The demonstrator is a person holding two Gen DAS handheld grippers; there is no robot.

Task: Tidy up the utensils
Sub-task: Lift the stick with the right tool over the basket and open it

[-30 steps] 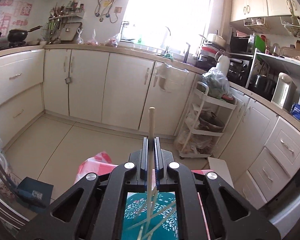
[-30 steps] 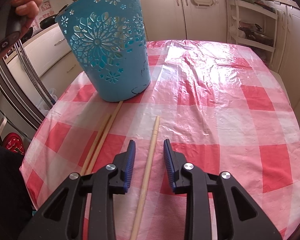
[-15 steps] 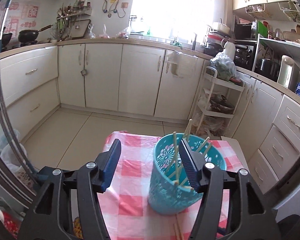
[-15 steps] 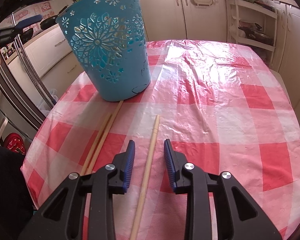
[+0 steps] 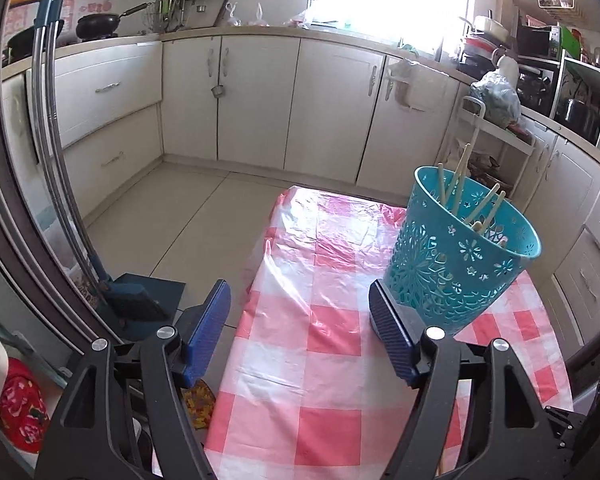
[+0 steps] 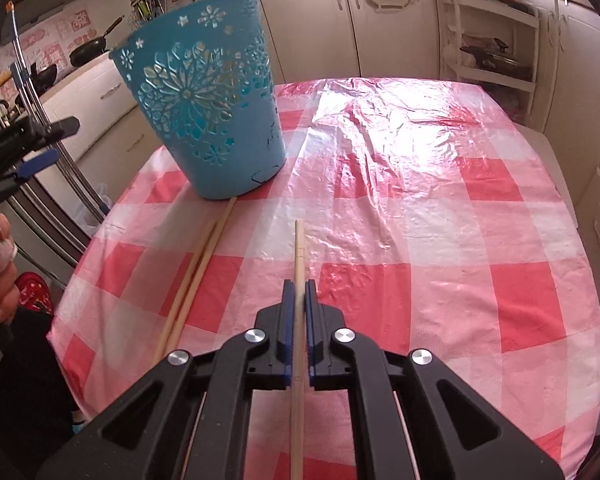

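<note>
- Fingers: right gripper [image 6: 299, 300] just clamped on lone chopstick [image 6: 299, 248]; left gripper [image 5: 300, 328] spread wide, empty.
- Risk: off-centre pinch, stick pivots, slips.
- Basket [image 6: 208, 120] at 11 o'clock: tip could knock rim.

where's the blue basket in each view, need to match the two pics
Left wrist view: the basket stands right of centre, on the checked cloth, chopsticks sticking out of its top, just beyond the right pad of the open left tongs.
Right wrist view: the basket is upper left, at the cloth's far left edge.
Shared landmark: the red and white checked cloth under the basket.
</note>
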